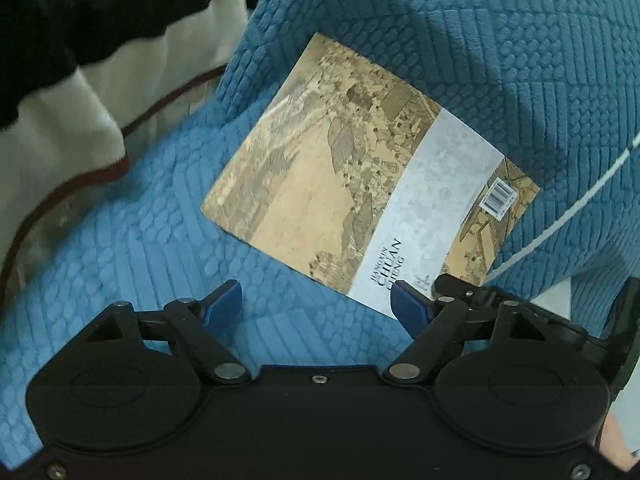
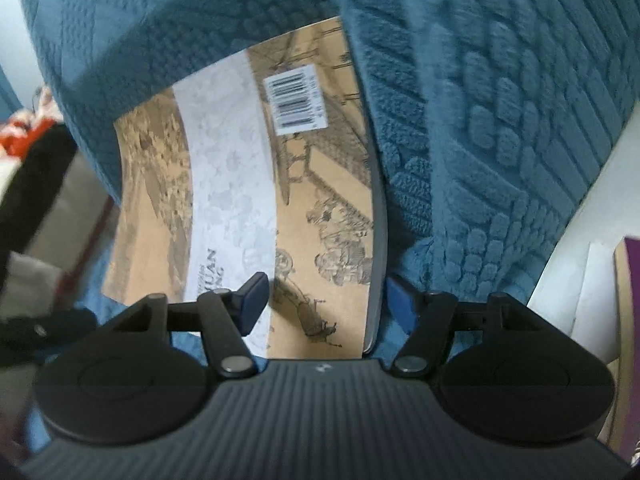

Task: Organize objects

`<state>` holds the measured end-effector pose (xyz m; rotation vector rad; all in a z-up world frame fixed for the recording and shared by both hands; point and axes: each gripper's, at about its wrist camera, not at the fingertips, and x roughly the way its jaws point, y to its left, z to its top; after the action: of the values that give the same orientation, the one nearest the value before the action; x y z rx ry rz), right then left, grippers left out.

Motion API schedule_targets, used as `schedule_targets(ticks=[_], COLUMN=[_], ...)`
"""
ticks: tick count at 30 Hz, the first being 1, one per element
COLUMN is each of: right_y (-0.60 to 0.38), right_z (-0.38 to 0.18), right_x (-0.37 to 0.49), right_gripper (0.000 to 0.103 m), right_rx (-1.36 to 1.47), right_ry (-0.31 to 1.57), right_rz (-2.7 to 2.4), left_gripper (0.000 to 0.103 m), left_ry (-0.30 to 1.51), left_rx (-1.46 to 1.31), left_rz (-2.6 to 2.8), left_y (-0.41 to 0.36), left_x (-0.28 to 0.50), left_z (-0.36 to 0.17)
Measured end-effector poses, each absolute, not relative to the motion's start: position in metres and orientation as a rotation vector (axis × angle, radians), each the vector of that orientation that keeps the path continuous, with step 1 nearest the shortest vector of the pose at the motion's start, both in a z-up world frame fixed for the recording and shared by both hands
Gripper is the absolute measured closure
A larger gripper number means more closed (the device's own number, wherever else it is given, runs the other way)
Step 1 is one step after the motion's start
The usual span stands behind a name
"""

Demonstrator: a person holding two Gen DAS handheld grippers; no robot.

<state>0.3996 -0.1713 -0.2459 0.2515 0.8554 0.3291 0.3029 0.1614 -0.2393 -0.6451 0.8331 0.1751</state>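
The book [image 1: 360, 168] has a tan cover printed with an old ink landscape of figures and buildings, crossed by a pale grey mottled band with dark lettering; a white barcode label [image 2: 295, 98] sits on the tan beside that band. Around the book, the blue quilted cover [image 1: 500, 40] shows ribbed and pebbled relief. Both grippers are black with blue fingertips [image 1: 224, 304].

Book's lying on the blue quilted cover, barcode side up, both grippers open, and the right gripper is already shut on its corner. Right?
Not quite. The right gripper is open: in the right wrist view its fingers straddle the near edge of the book with a clear gap, nothing clamped. The rest holds: book on the blue quilted cover, barcode up, left gripper open.
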Motion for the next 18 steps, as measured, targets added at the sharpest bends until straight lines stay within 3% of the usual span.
schedule_targets(ticks=[6, 10, 18], right_y=[-0.189, -0.191, -0.185], right_z=[-0.238, -0.23, -0.211], right_x=[0.4, 0.39, 0.37], right_gripper=[0.035, 0.035, 0.035], right_rx=[0.45, 0.542, 0.637], right_ry=[0.896, 0.901, 0.91], right_rz=[0.379, 0.413, 0.483], left_gripper=[0.023, 0.016, 0.016], left_ry=[0.837, 0.835, 0.818], left_rx=[-0.723, -0.8, -1.066], left_rz=[0.153, 0.141, 0.106], left_y=[0.163, 0.159, 0.153], left_x=[0.3, 0.293, 0.279], left_z=[-0.238, -0.244, -0.264])
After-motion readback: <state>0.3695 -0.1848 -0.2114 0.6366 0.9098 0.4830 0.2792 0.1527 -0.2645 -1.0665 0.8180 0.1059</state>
